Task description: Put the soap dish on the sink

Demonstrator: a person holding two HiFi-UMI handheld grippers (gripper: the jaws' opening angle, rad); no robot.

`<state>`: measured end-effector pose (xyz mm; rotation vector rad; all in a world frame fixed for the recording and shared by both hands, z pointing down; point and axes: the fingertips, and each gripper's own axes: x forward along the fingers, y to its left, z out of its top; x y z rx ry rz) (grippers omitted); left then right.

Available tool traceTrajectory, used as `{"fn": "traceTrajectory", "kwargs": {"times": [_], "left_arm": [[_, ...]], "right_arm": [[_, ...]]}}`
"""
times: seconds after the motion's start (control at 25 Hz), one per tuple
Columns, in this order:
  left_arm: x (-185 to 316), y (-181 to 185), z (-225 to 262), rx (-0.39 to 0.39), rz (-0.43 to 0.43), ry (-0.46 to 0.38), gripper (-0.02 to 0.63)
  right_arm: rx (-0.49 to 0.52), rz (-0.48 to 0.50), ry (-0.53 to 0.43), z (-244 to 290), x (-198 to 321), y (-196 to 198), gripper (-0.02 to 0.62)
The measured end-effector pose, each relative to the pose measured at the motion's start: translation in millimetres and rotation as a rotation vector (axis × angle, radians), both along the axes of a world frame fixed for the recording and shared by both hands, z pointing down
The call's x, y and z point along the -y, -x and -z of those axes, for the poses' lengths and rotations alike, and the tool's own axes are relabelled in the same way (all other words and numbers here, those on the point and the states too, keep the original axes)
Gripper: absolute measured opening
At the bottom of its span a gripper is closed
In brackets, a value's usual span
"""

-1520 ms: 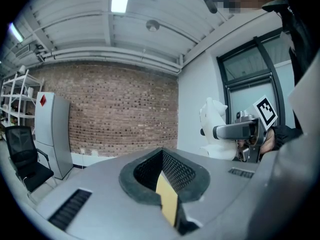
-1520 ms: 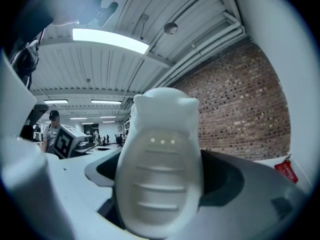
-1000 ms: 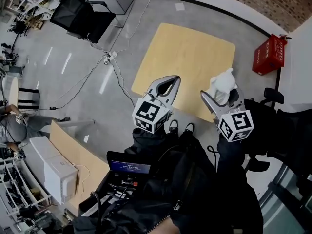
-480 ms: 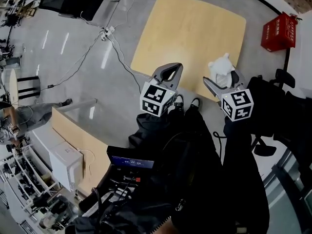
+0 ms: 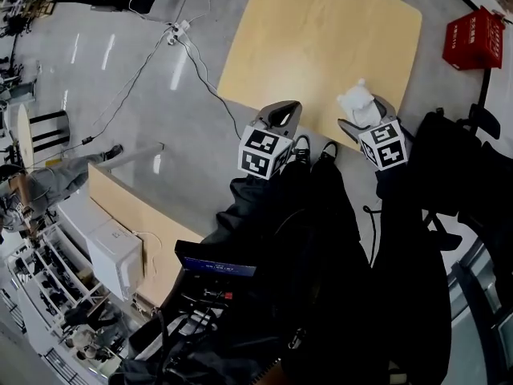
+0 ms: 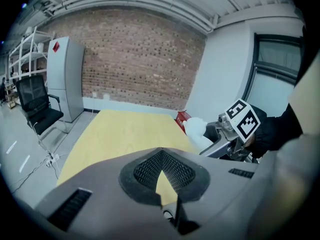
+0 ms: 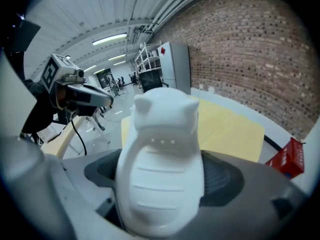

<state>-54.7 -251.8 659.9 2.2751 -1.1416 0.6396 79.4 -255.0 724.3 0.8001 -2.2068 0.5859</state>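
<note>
Left gripper (image 5: 276,123) hovers at near edge of wood table (image 5: 321,46); my fingers there pressed together, nothing btwn them. Right gripper (image 5: 367,120), near it, pinches white soap dish (image 5: 357,103) upright, eared end sticking out past my fingertips, over table's near edge. Red crate (image 5: 473,38) on floor (image 5: 160,95), far right.

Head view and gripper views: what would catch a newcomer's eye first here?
A white soap dish with two little ears stands clamped between the jaws of the right gripper, over the near edge of a light-wood table. The left gripper beside it is shut on nothing. A red box sits on the floor beyond the table's right side.
</note>
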Motion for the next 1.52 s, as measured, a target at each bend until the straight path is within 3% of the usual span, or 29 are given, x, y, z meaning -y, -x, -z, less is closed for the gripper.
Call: {"fn": "traceTrajectory", "kwargs": {"times": [0.16,0.44,1.0,1.16,1.52], "left_arm": [[-4.8,7.4,-15.3,-0.001,0.008,0.042,0.002],[-12.2,11.7,-36.2,-0.006,0.019,0.086,0.002],[-19.4,21.0,-41.7,-0.021,0.041,0.129,0.002],[-21.5,21.1,-42.1,-0.027,0.051,0.119,0.002],[-25.7,21.6,-45.9,-0.014,0.052,0.122,0.002]], "right_arm": [[-0.077,0.083,0.048,-32.5,-5.0,5.2,0.489],[-0.272,0.318,0.104,-83.8,-8.0,7.4,0.489],[-0.647,0.718,0.218,-135.9,-22.3,-4.7,0.491],[-0.688,0.763,0.21,-141.2,-24.1,-4.8,0.491],[-0.682,0.778,0.183,-145.6,-26.2,-2.6,0.491]]}}
